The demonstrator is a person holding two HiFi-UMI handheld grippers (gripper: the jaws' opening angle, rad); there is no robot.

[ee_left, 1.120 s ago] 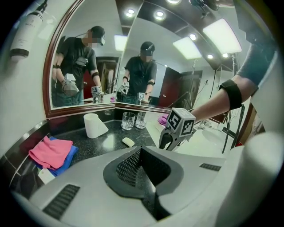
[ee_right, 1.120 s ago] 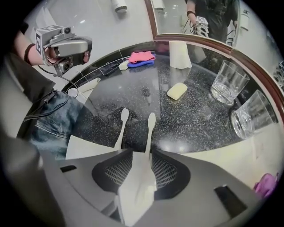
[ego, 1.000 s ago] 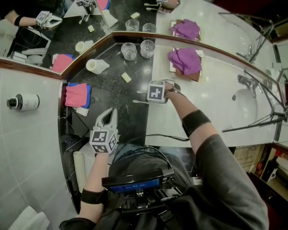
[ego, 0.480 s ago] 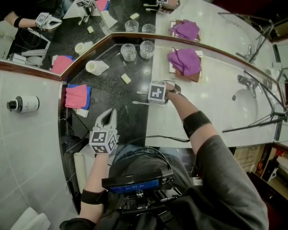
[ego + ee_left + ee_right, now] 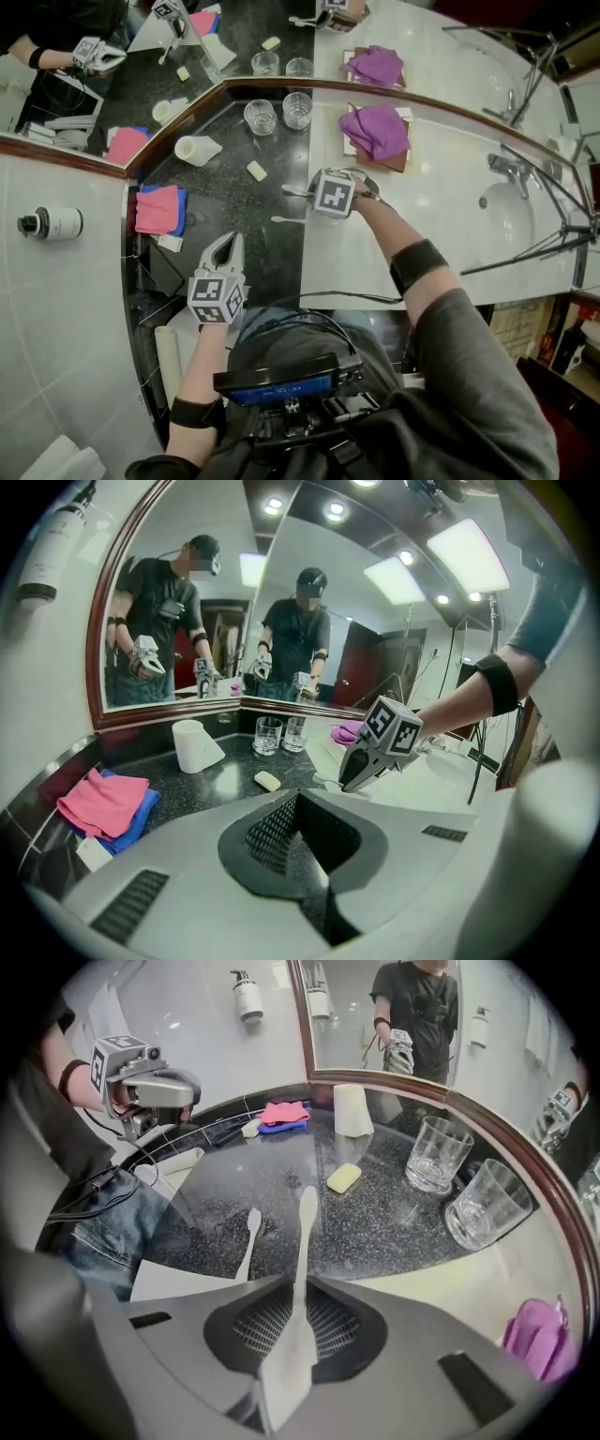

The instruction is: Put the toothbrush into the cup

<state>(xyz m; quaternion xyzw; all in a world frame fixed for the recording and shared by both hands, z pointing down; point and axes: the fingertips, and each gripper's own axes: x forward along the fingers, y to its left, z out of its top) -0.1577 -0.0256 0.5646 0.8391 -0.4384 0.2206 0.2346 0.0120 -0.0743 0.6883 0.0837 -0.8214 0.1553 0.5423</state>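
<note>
My right gripper (image 5: pixel 314 199) is shut on the handle of a white toothbrush (image 5: pixel 302 1241), which sticks out ahead of the jaws and hangs a little above the black stone counter (image 5: pixel 225 192). A second white toothbrush (image 5: pixel 249 1237) lies flat on the counter just beside it. Two empty glass cups (image 5: pixel 260 116) (image 5: pixel 297 109) stand upright at the back by the mirror, well ahead of the held brush. My left gripper (image 5: pixel 225 242) is shut and empty near the counter's front edge.
On the dark counter are a bar of soap (image 5: pixel 256 170), a white paper cup on its side (image 5: pixel 197 148) and a pink cloth on a blue one (image 5: pixel 156 208). A purple cloth on a tray (image 5: pixel 375 129), then sink and faucet (image 5: pixel 511 171), lie to the right.
My right gripper has risen a little off the counter with the toothbrush in it and has tilted. The left gripper has stayed where it was.
</note>
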